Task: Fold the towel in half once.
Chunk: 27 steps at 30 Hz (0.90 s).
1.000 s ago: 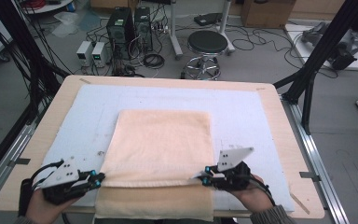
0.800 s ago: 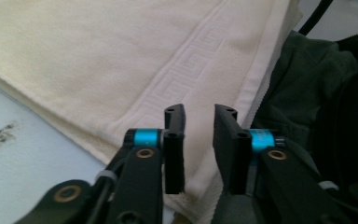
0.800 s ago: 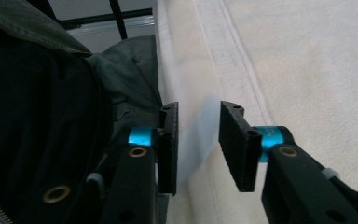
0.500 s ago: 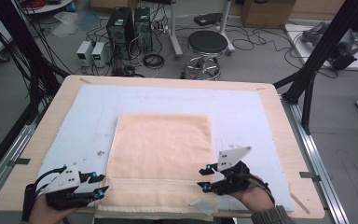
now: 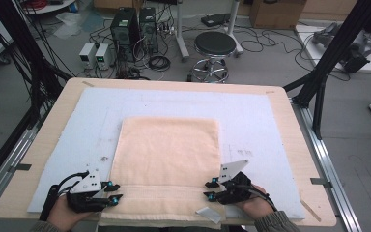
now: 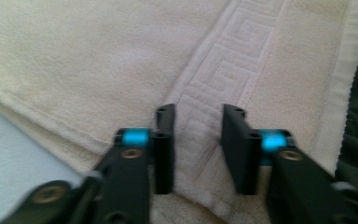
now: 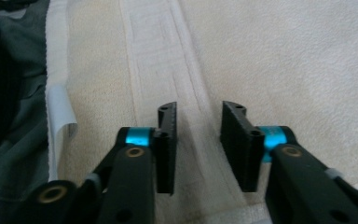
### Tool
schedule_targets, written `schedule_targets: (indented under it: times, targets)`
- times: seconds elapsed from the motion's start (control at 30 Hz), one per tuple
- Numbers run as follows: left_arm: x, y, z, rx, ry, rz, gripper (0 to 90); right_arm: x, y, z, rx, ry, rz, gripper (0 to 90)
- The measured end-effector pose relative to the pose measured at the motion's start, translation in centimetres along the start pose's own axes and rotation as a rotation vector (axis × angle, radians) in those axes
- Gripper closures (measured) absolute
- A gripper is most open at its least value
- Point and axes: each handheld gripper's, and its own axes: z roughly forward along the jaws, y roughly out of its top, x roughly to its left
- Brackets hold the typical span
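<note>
at the near table edge, the left gripper (image 5: 112,191) and right gripper (image 5: 209,189) sit at opposite side edges of the folded towel (image 5: 169,150), jaws parted and just narrowing, each pair straddling the woven border band (image 6: 214,79) without pinching it. beyond, the towel's plain body lies flat on the pale mat (image 5: 251,111).

Your left tool (image 5: 112,192) and right tool (image 5: 209,189) are black, each topped by a grey three-cornered plate dotted with small holes. Blue bands and brass-coloured screws mark the jaw roots. Black cables trail back; your sleeves are grey-green.
</note>
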Motion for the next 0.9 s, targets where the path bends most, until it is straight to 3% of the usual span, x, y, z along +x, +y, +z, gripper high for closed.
schedule_targets:
  times: [0.07, 0.13, 0.27, 0.4, 0.53, 0.63, 0.7, 0.8, 0.9]
  targets:
    - [-0.2, 0.1, 0.0, 0.003, 0.015, 0.000, 81.2, 0.0, 0.2, 0.0, 0.005, 0.005, -0.004, 81.6]
    - [-0.2, 0.1, -0.1, 0.003, 0.019, -0.004, 85.9, 0.2, 0.3, 0.0, 0.012, -0.002, -0.008, 85.4]
    - [-0.3, 0.3, -0.8, -0.006, 0.032, 0.001, 87.7, 0.4, 0.8, -0.4, 0.004, 0.000, -0.028, 86.9]
    - [-0.7, 1.0, -2.7, -0.053, 0.038, 0.008, 87.9, 1.0, 1.7, -1.6, -0.038, 0.006, -0.042, 87.2]
    - [-1.4, 1.4, -5.3, -0.108, 0.042, 0.020, 87.8, 2.5, 3.2, -3.4, -0.061, 0.027, -0.083, 87.1]
    - [-1.4, 0.6, -5.5, -0.077, 0.019, 0.002, 87.2, 3.1, 3.4, -3.1, -0.036, 0.099, -0.077, 84.8]
    - [-1.3, -0.4, -4.9, -0.045, -0.010, -0.034, 83.8, 3.1, 3.0, -2.1, 0.010, 0.112, -0.072, 73.3]
    - [-1.2, -1.1, -4.3, -0.024, -0.031, -0.054, 76.3, 2.4, 2.3, -1.5, 0.000, 0.099, -0.034, 69.1]
    - [-1.0, -0.8, -4.2, -0.026, -0.024, -0.037, 71.1, 1.3, 2.3, -1.5, -0.013, 0.053, -0.010, 64.7]
